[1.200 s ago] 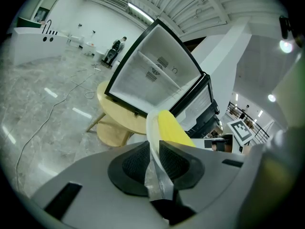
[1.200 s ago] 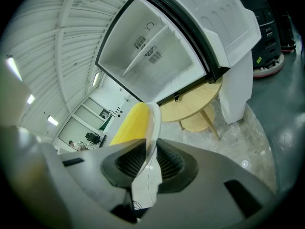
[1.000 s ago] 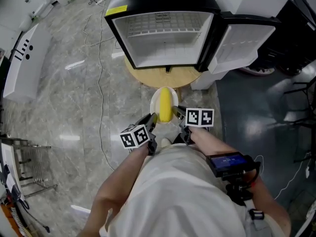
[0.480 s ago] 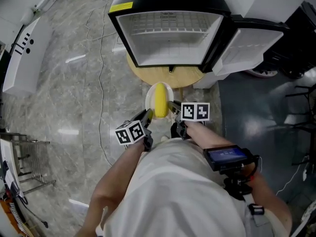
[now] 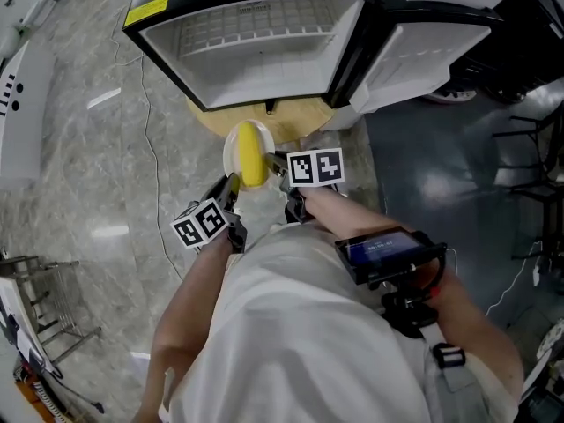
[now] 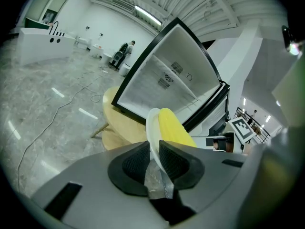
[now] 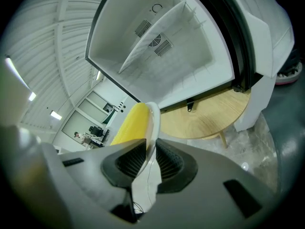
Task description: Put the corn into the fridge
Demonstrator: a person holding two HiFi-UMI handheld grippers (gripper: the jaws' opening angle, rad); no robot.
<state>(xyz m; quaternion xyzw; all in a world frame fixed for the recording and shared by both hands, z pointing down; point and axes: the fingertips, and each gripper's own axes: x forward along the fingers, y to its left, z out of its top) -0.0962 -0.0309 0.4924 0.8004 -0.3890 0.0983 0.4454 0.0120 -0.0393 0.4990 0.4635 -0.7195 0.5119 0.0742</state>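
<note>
Vs earlier head view: the round white plate (image 5: pixel 231 151) with the yellow corn cob (image 5: pixel 252 155) sits further up and left in frame. It is now just short of the light round wooden table (image 5: pixel 295 115); earlier it was over bare floor. The small black fridge with white interior (image 5: pixel 256 33) looks bigger and has shifted left, and its top is cut by the frame edge. Grip is unchanged.

Left gripper (image 5: pixel 231 186): jaws pinch the plate's left rim. In the left gripper view (image 6: pixel 153 151) the black ribbed pads (image 6: pixel 133 162) press on the thin white rim (image 6: pixel 151 125) from both sides, corn (image 6: pixel 174 128) just beyond. Right gripper (image 5: pixel 280 167): same on the opposite rim. In the right gripper view (image 7: pixel 148 152) the rim (image 7: pixel 153 120) is clamped between the pads, corn (image 7: pixel 129 123) lying on the plate. Plate is carried in the air between the two grippers, corn not in the fridge yet. The white fridge door (image 5: pixel 427 47) is swung open to the right.

Writing: yellow sticker (image 5: pixel 146 11) on the fridge top, print too small to read. Black-and-white square markers on both cubes (image 5: pixel 201 223) (image 5: pixel 315 167). Forearm-mounted screen device (image 5: pixel 381 249), display illegible. A curved mark on the fridge back wall shows in the right gripper view, unclear.

Hidden: the person's white-clad torso covers the lower head view; the cubes and corn hide most of the gripper bodies and the plate.
</note>
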